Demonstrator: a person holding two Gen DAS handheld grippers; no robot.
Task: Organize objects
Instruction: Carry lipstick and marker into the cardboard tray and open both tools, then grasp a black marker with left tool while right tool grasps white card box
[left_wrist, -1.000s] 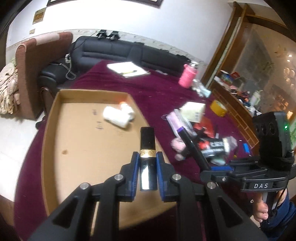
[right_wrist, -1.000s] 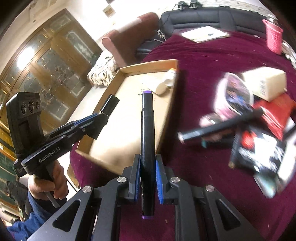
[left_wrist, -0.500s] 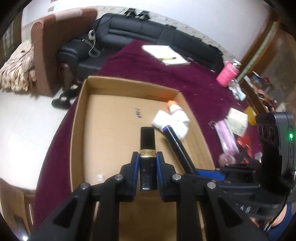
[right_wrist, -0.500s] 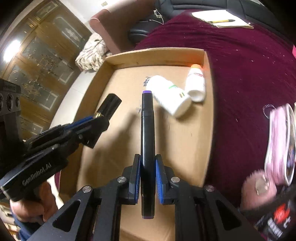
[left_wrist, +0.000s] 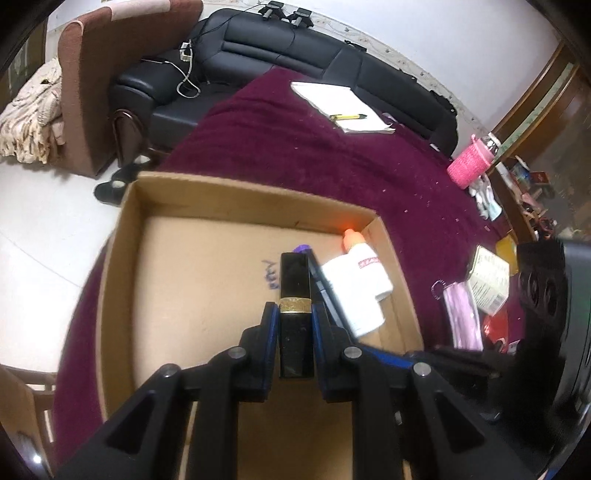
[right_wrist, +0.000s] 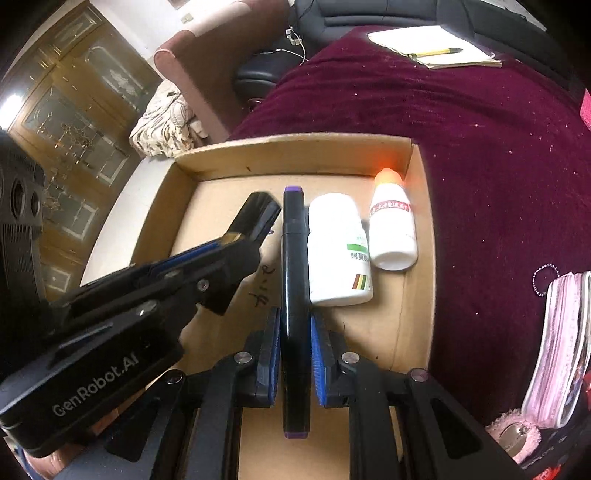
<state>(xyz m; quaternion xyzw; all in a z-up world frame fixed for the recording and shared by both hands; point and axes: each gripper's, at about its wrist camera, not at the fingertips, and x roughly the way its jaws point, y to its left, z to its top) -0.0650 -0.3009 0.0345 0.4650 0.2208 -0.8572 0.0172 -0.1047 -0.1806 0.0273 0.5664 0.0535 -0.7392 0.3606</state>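
Observation:
My left gripper (left_wrist: 293, 319) is shut on a black lipstick tube with a gold band (left_wrist: 294, 291) and holds it over the cardboard box (left_wrist: 122, 258). My right gripper (right_wrist: 293, 332) is shut on a black marker with purple ends (right_wrist: 293, 258), also over the box (right_wrist: 295, 147); the marker's purple tip shows in the left wrist view (left_wrist: 303, 248). The left gripper (right_wrist: 255, 229) sits just left of the marker. Two white bottles lie in the box's far right corner: a plain-capped one (right_wrist: 338, 247) and an orange-capped one (right_wrist: 391, 225).
The box sits on a maroon cloth (left_wrist: 369, 166). A notepad with a pen (left_wrist: 343, 107), a pink bottle (left_wrist: 471, 166), a pink pouch (right_wrist: 561, 339) and several small packages (left_wrist: 487, 277) lie to the right. A black sofa (left_wrist: 295, 55) is behind.
Both grippers have moved left from the clutter to over the box and dropped closer to its floor, still holding the lipstick and marker, now side by side.

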